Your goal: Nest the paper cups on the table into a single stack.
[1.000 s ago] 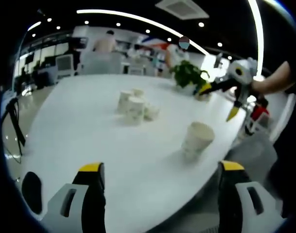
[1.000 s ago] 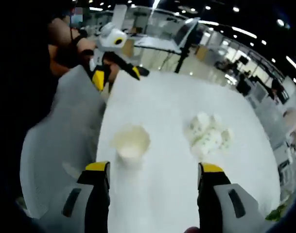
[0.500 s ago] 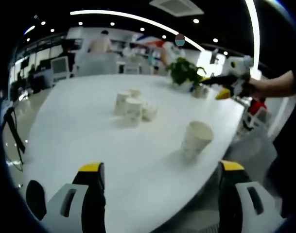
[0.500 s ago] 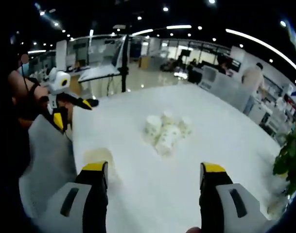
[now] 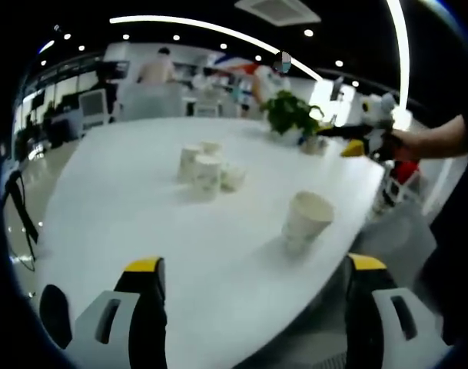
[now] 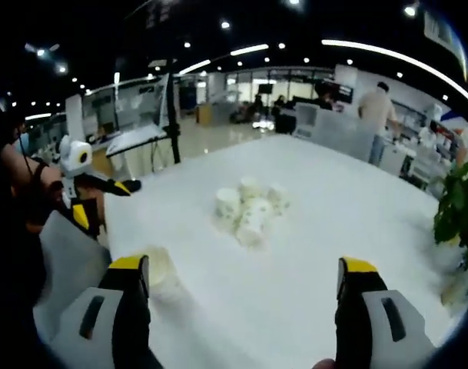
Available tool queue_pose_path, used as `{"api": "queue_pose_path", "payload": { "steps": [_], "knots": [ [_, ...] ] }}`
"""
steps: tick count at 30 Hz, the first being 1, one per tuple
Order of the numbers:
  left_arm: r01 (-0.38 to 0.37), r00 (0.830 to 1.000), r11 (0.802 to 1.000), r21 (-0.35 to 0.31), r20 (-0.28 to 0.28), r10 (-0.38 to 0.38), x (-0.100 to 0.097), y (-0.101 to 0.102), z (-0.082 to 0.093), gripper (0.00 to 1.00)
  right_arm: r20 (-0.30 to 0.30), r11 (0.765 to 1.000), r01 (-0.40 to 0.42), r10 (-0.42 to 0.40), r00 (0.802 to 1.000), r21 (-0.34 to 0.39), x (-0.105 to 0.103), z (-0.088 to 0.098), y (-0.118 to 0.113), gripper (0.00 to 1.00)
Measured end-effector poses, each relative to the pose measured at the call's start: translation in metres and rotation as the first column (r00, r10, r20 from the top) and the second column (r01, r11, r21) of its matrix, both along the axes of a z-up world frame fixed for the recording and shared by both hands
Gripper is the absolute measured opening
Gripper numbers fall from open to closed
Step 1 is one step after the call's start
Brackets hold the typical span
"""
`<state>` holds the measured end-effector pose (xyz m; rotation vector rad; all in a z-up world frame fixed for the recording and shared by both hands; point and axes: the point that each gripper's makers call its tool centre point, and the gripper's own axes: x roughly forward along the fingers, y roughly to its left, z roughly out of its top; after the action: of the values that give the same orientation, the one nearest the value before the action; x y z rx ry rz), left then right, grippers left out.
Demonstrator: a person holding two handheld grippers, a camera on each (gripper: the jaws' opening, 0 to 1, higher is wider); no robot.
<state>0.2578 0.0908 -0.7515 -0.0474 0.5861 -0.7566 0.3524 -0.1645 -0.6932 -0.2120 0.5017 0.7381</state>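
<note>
1. The left gripper (image 5: 249, 307) hangs over the near edge of the white bench (image 5: 126, 207). Its fingers (image 5: 145, 296) are spread wide and grasp nothing.
2. In the left gripper view, a cluster of paper cups (image 5: 205, 171) stands near the middle of the bench. Some are upright and at least one seems to lie on its side; the exact count cannot be told.
3. To the right of the cluster, and apart from it, a single paper cup (image 5: 307, 223) stands upright near the bench edge, closer to the left gripper than the cluster is.
4. A potted plant (image 5: 289, 117) sits at the far right end of the bench. The right gripper (image 5: 355, 142) is held in the air just beside it.
5. In the right gripper view, the right gripper's own fingers (image 6: 130, 300) are likewise spread and empty. The single cup (image 6: 158, 267) shows just beside its left finger, and the cluster (image 6: 249, 207) lies ahead.
6. Judgement: the task is at its opening step. No cup is gripped and no stack is built.
7. Judgement: the next move calls for one gripper to descend on the single cup, close on its wall without crushing the paper, and carry it to an upright cup in the cluster, mouth over mouth, axes aligned.
</note>
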Motion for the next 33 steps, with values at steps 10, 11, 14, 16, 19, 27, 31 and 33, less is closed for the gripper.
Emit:
{"api": "queue_pose_path", "payload": {
  "steps": [10,11,14,16,19,27,31,33],
  "knots": [
    [0.009,1.0,1.0,0.005,0.003,-0.009,0.0,-0.002,0.001,0.95,-0.036,0.999,0.051,-0.05,0.998,0.007,0.025,-0.016,0.0,1.0],
    [0.01,1.0,1.0,0.004,0.001,-0.01,-0.001,-0.002,0.001,0.95,-0.036,0.999,0.053,-0.052,0.998,0.009,0.028,-0.016,0.002,1.0],
    [0.019,1.0,1.0,0.011,-0.006,-0.019,-0.001,-0.003,-0.001,0.95,-0.046,0.998,0.058,-0.057,0.997,0.011,0.04,-0.02,0.007,1.0],
    [0.022,1.0,1.0,0.012,-0.009,-0.022,-0.001,-0.004,-0.001,0.95,-0.051,0.998,0.06,-0.06,0.997,0.016,0.049,-0.021,0.011,0.98],
    [0.024,1.0,1.0,0.014,-0.012,-0.024,-0.001,-0.005,-0.002,0.95,-0.06,0.997,0.07,-0.068,0.996,0.031,0.063,-0.022,0.019,0.97],
    [0.008,1.0,1.0,0.018,-0.02,-0.008,0.001,-0.001,-0.003,0.95,-0.103,0.991,0.104,-0.095,0.99,0.083,0.102,-0.029,0.037,0.93],
    [-0.004,1.0,1.0,0.016,-0.014,0.004,0.002,0.001,-0.001,0.95,-0.121,0.99,0.109,-0.098,0.988,0.091,0.115,-0.033,0.045,0.92],
    [-0.011,1.0,1.0,0.017,-0.016,0.012,0.003,0.002,-0.003,0.95,-0.139,0.988,0.119,-0.105,0.985,0.096,0.123,-0.038,0.049,0.92]
  ]
}}
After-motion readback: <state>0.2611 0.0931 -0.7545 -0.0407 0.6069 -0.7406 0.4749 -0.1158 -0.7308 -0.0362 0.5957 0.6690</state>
